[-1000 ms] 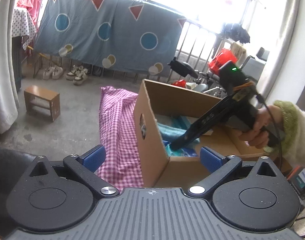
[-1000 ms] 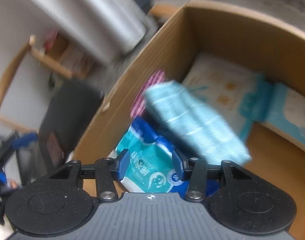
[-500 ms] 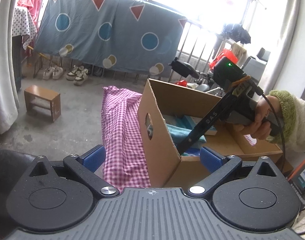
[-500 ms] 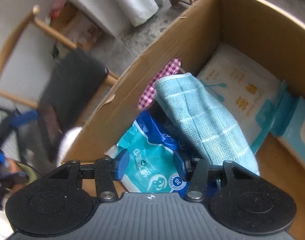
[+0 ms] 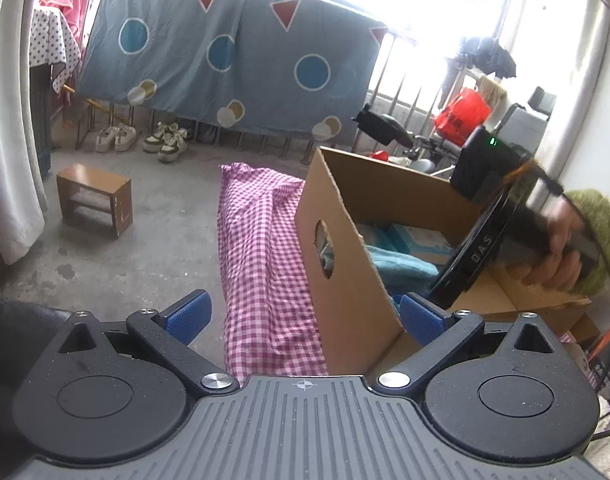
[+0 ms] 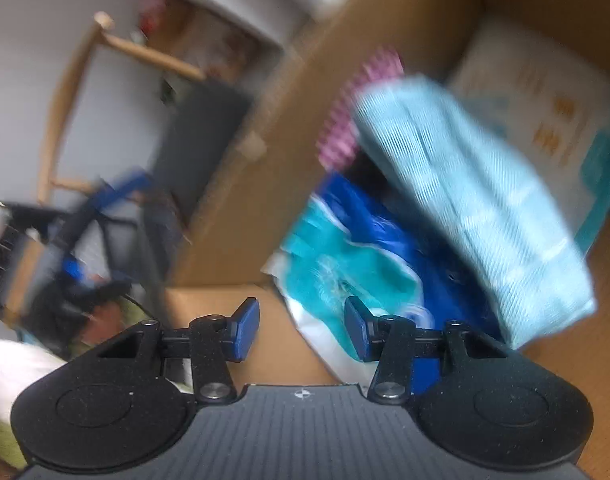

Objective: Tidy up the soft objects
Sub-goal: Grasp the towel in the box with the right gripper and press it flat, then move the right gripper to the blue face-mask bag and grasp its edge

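A person's right gripper (image 6: 301, 330) dips into an open cardboard box (image 6: 265, 152), its jaws parted to a moderate gap and holding nothing; they have just narrowed slightly, with only the box floor and the edge of a blue-and-teal soft pack (image 6: 345, 264) showing between them. That pack lies just ahead of the jaws and to their right. A folded light-blue towel (image 6: 473, 208) leans over it, further ahead and right, and beyond that a white packet (image 6: 537, 92) lies flat against the far wall. A scrap of pink checked cloth (image 6: 345, 120) pokes up by the box's side wall.

The left gripper (image 5: 303, 318) waits outside the box, jaws wide apart and empty, straddling the near corner of the carton, with a pink checked cloth draped over the tabletop ahead of them.

The picture from the right wrist is blurred, so exact contact cannot be read. The step looks like reaching for one of the soft items; done well, the jaws should centre over a bunched edge of the pack or towel, sink squarely, and close gently enough not to drag its neighbour.
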Demonstrator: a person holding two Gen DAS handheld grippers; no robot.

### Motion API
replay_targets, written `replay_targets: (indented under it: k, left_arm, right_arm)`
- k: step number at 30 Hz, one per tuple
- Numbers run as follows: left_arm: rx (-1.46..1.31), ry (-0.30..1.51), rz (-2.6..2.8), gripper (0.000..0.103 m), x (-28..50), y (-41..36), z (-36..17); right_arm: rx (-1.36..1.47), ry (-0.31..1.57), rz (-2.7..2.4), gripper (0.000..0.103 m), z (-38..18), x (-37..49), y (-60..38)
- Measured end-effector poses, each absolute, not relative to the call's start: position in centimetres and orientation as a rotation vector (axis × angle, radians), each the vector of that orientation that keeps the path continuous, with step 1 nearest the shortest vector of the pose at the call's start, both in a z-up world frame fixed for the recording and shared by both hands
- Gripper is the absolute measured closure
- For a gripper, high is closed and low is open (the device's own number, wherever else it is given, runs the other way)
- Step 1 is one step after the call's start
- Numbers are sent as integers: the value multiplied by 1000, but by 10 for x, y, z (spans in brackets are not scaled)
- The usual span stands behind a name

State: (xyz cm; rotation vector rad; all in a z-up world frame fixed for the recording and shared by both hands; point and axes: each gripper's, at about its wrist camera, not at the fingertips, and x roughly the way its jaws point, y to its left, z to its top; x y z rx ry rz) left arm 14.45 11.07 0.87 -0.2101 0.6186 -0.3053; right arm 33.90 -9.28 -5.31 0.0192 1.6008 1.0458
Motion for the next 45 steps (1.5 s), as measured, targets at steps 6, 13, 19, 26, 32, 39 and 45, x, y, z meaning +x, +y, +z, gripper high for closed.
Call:
replay_targets:
  k: [6, 13, 19, 26, 32, 39, 45]
  left_arm:
    - [-212, 626, -311, 2, 148, 110, 8]
    - [-214, 624, -315, 2, 147, 109, 9]
    - [-226, 631, -306, 2, 143, 111, 10]
    - [-225, 611, -258, 2, 131, 118, 18]
    - [-289, 599, -242, 2, 113, 128, 27]
    - [-291, 639, -244, 2, 91, 121, 31]
    - [-254, 746, -268, 2, 74, 103, 18]
  right_arm:
    - [77, 1616, 1030, 52, -48, 355, -107]
    - [92, 1222, 942, 46, 20, 389, -130]
    - [34, 1346, 860, 50, -36, 407, -112]
    - [-34, 1277, 860, 48, -20, 390, -106]
    - [76, 1113, 820, 47, 36, 334, -163]
    - [263, 901, 791, 34, 88, 233, -218]
    - [473, 905, 760, 31, 61, 150, -256]
